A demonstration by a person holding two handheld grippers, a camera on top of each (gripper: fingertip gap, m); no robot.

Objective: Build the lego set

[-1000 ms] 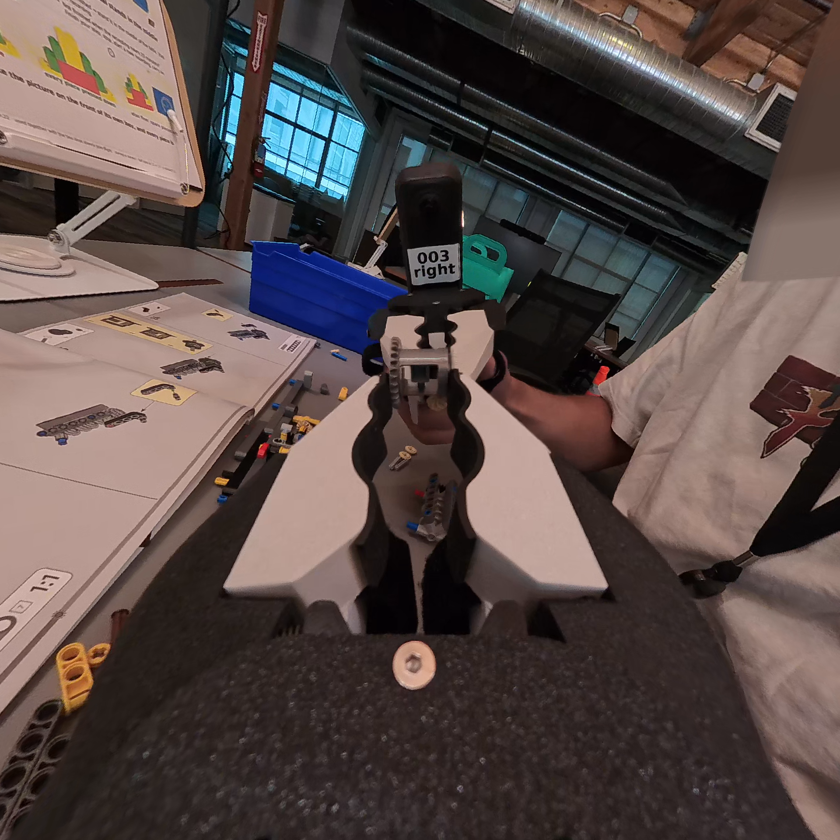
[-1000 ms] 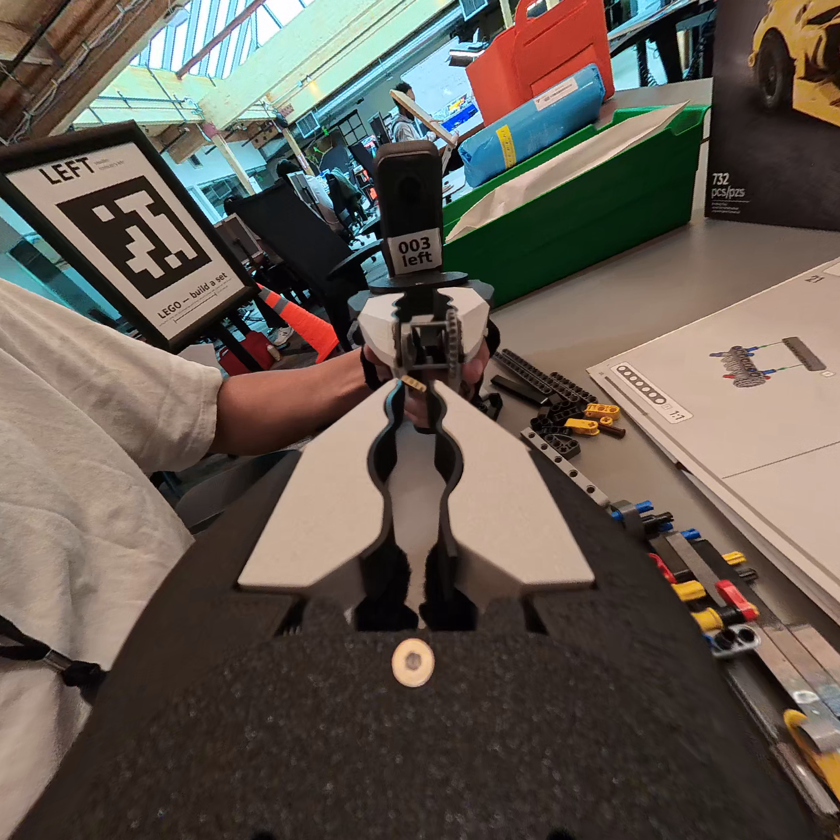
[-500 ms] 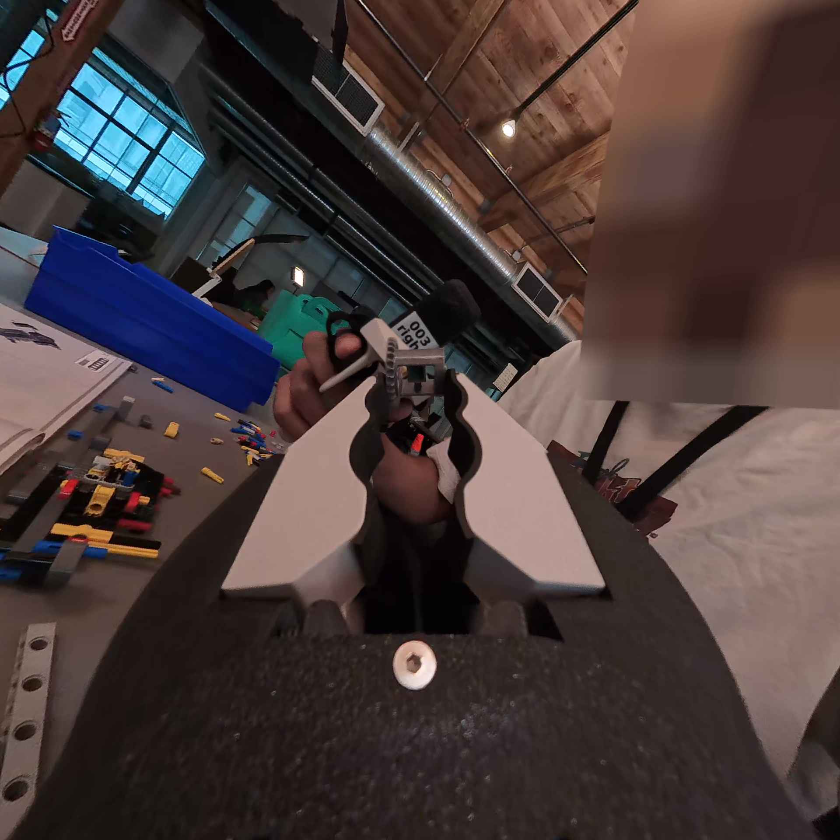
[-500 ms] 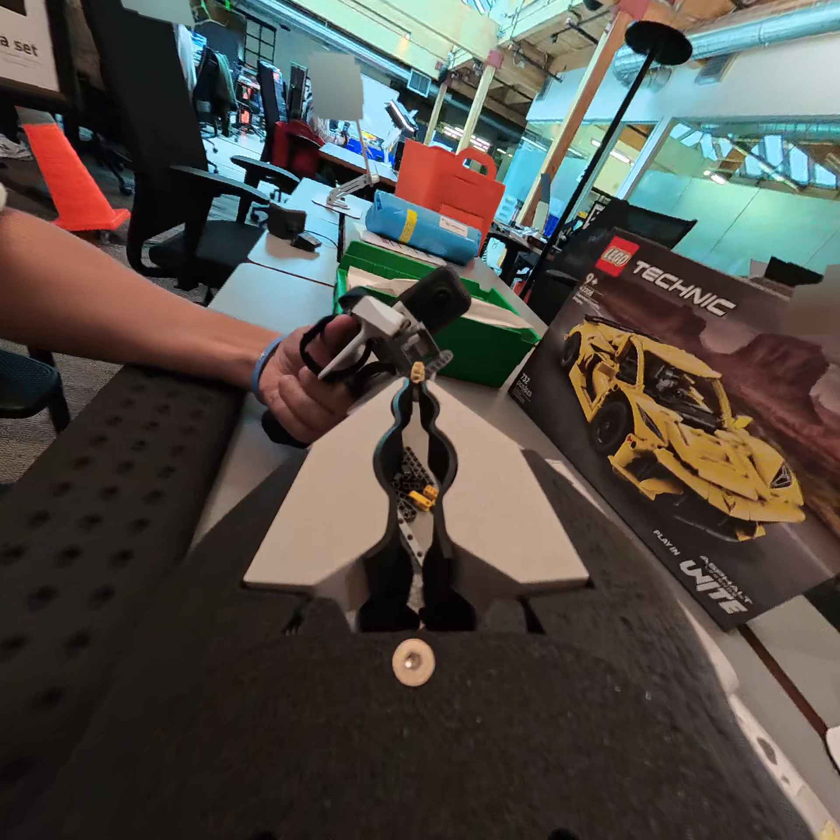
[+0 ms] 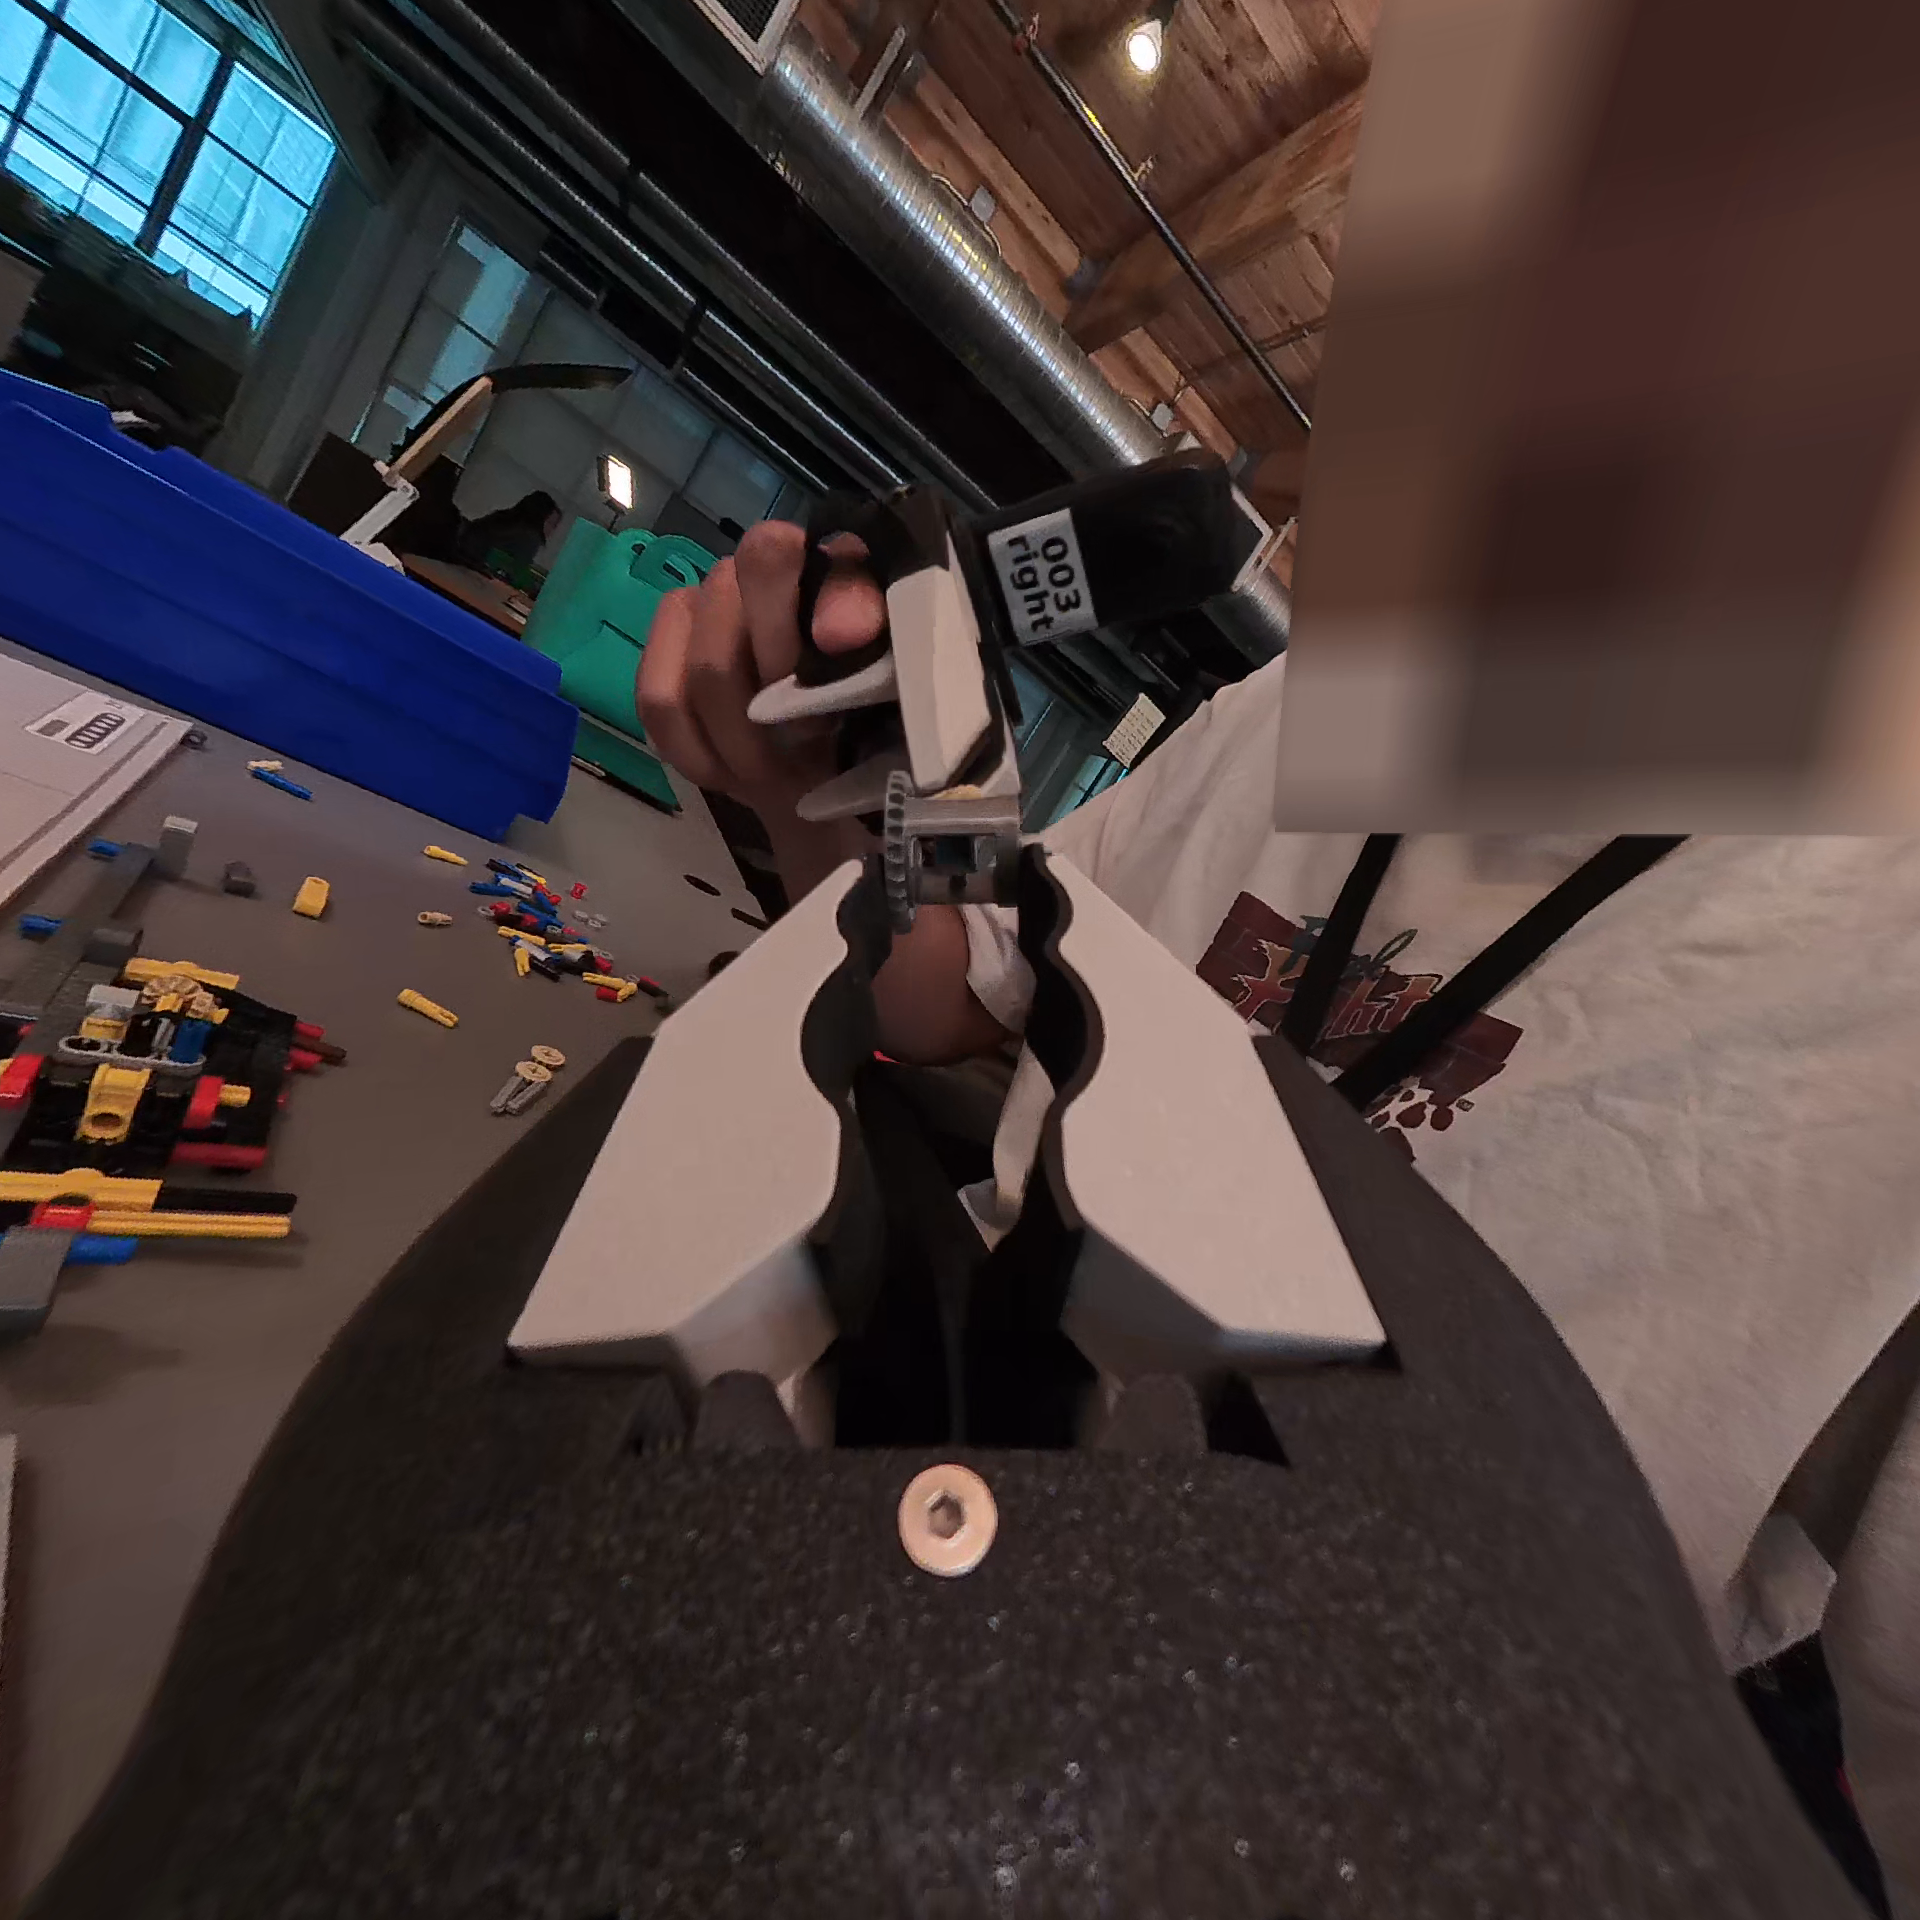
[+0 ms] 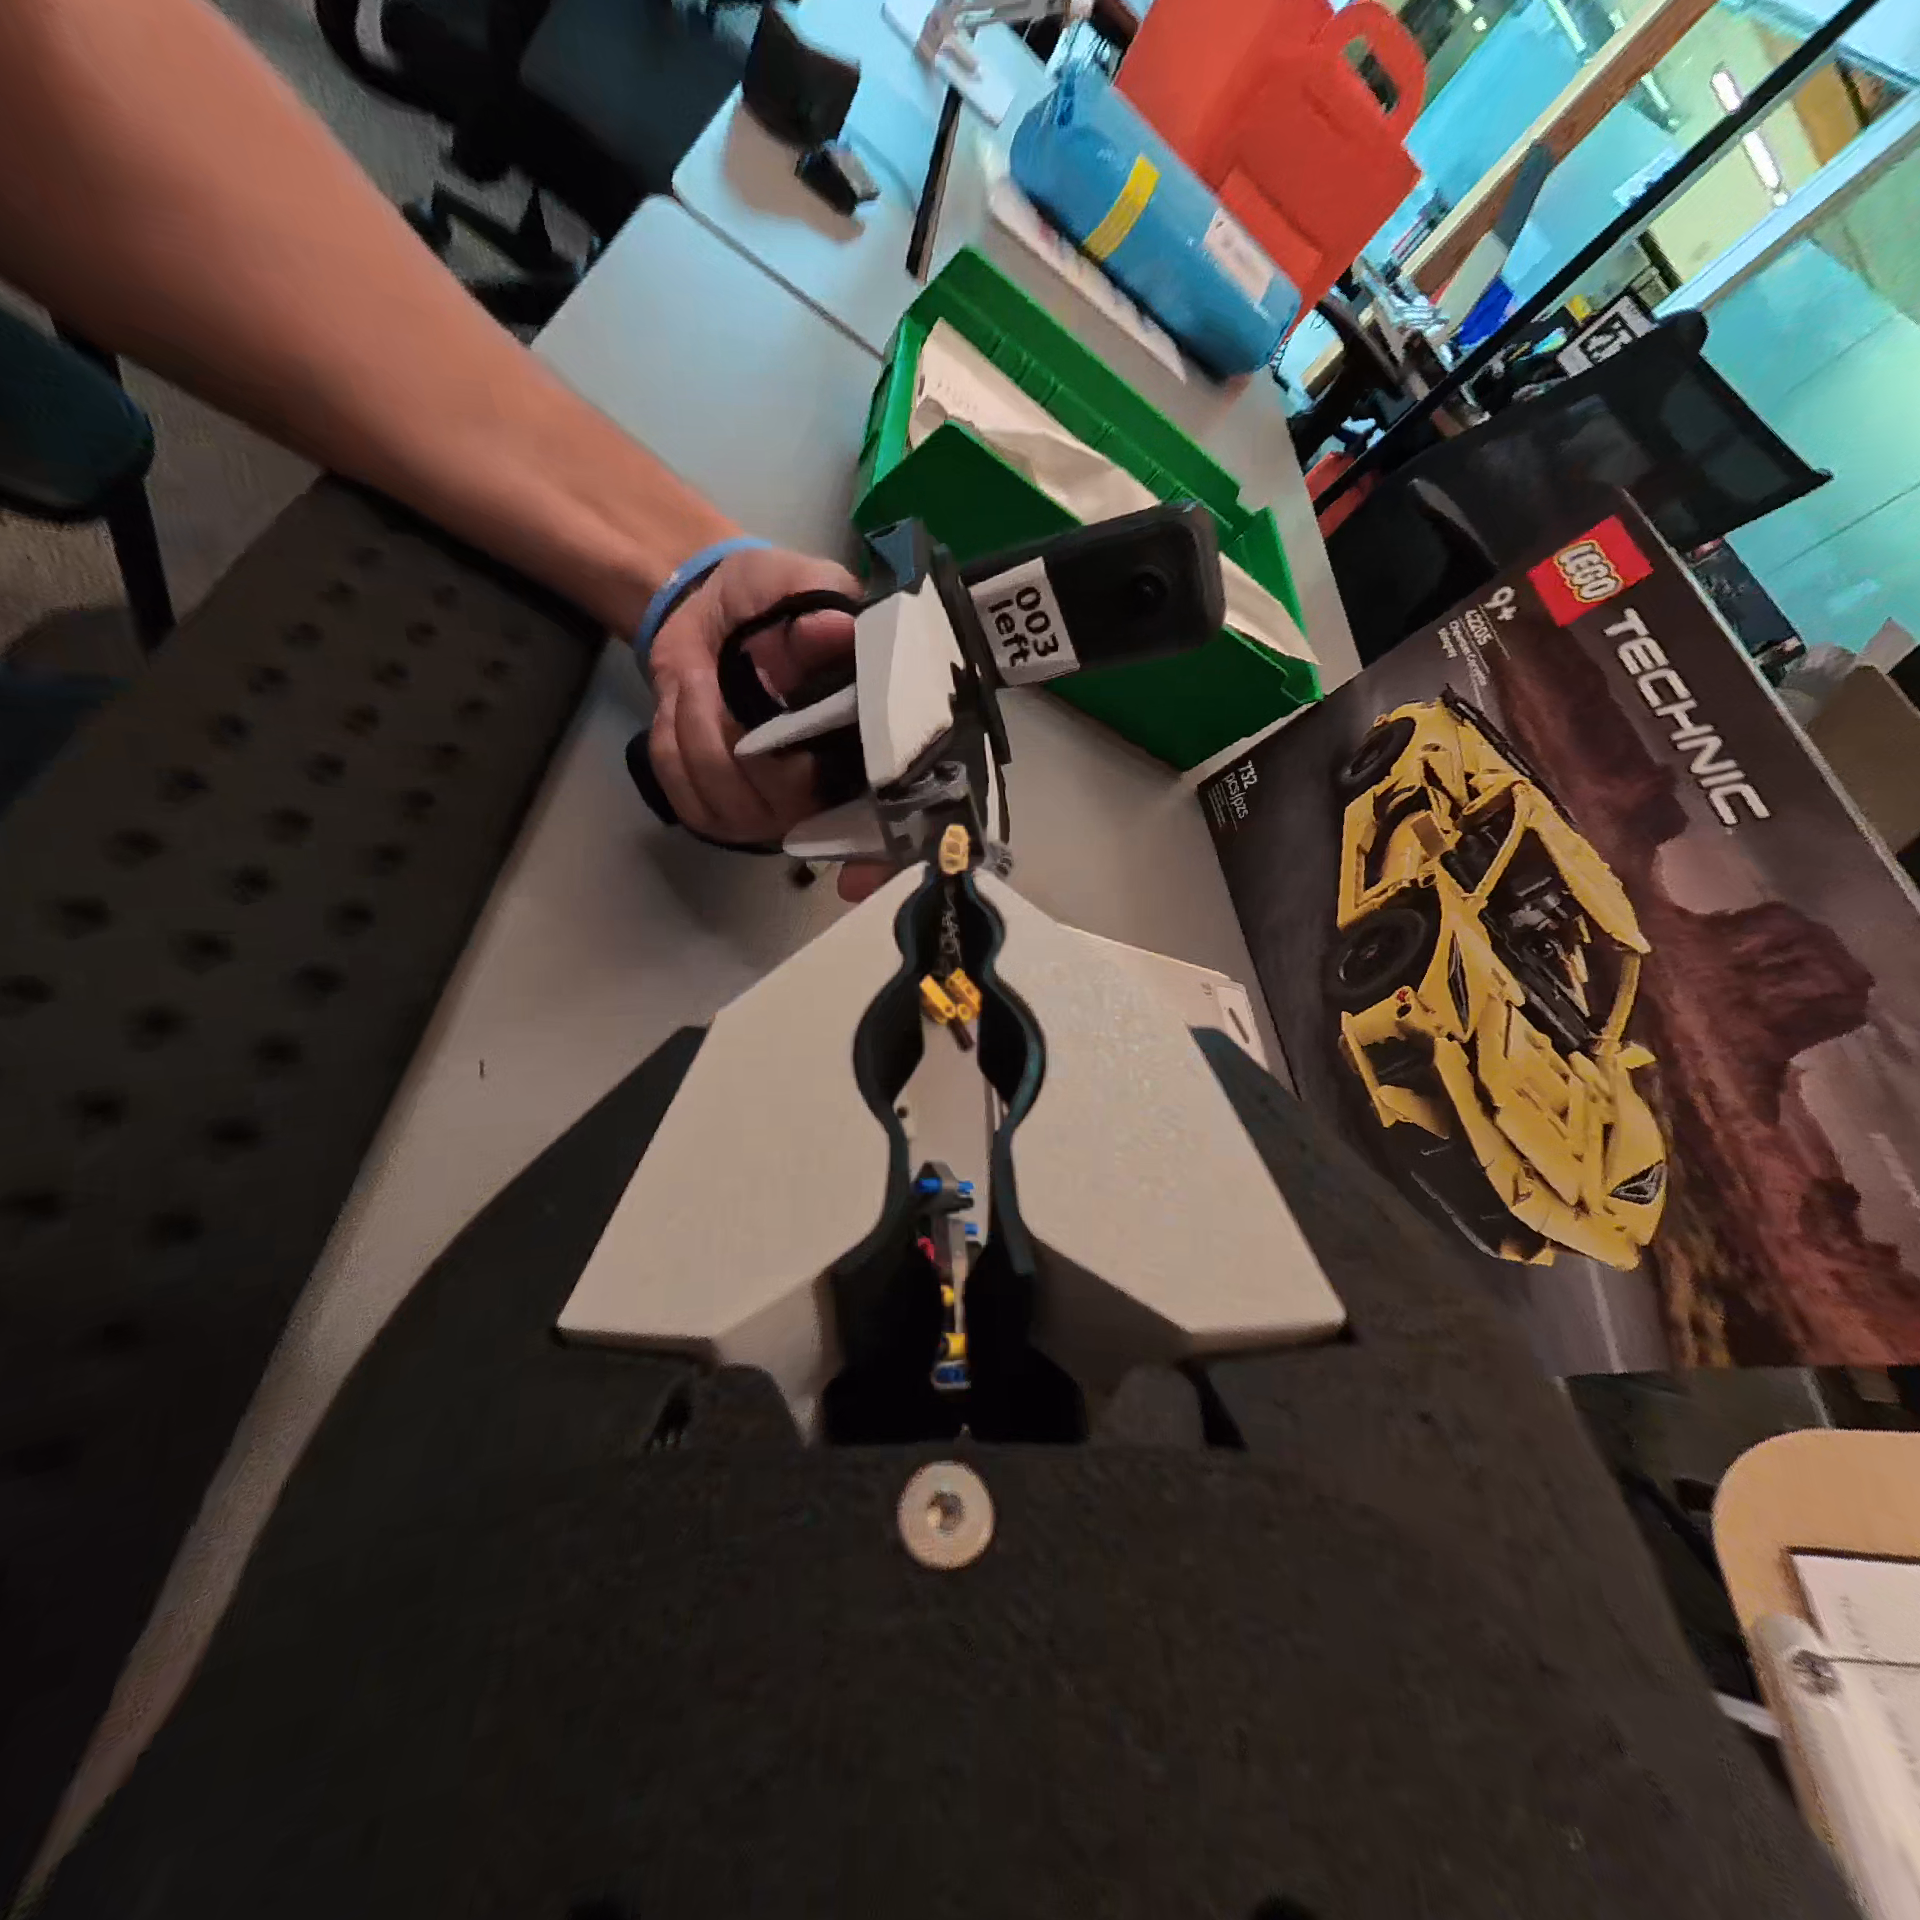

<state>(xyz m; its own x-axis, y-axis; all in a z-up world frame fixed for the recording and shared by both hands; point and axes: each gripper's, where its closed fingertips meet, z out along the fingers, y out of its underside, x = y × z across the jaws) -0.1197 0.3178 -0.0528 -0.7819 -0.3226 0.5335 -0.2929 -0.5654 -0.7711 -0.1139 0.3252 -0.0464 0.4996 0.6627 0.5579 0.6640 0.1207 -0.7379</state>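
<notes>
My left gripper [image 5: 951,873] is shut on a small grey lego assembly [image 5: 961,826] with a dark gear [image 5: 891,854] on its left side, held up in the air. My right gripper [image 6: 953,883] is shut on a small yellow pin [image 6: 954,848]. The two grippers meet tip to tip. In the left wrist view the right gripper [image 5: 966,792] comes down from above, rolled on its side, with the pin [image 5: 961,793] against the top of the assembly. In the right wrist view the left gripper [image 6: 920,816] holds the assembly [image 6: 920,800] just beyond the pin.
A partly built lego chassis [image 5: 135,1070], loose pins [image 5: 540,935], a booklet [image 5: 62,769] and a blue bin [image 5: 260,613] lie on the table to the left. A green bin [image 6: 1049,499] and the set's box [image 6: 1558,935] stand beyond. The person's torso [image 5: 1558,1195] is close on the right. Less than 4 cm separates the two grippers' tips.
Both grippers have lifted and tilted away from the table and stayed tip to tip. The right gripper has rolled onto its side, and the pin now sits at the top of the assembly.
</notes>
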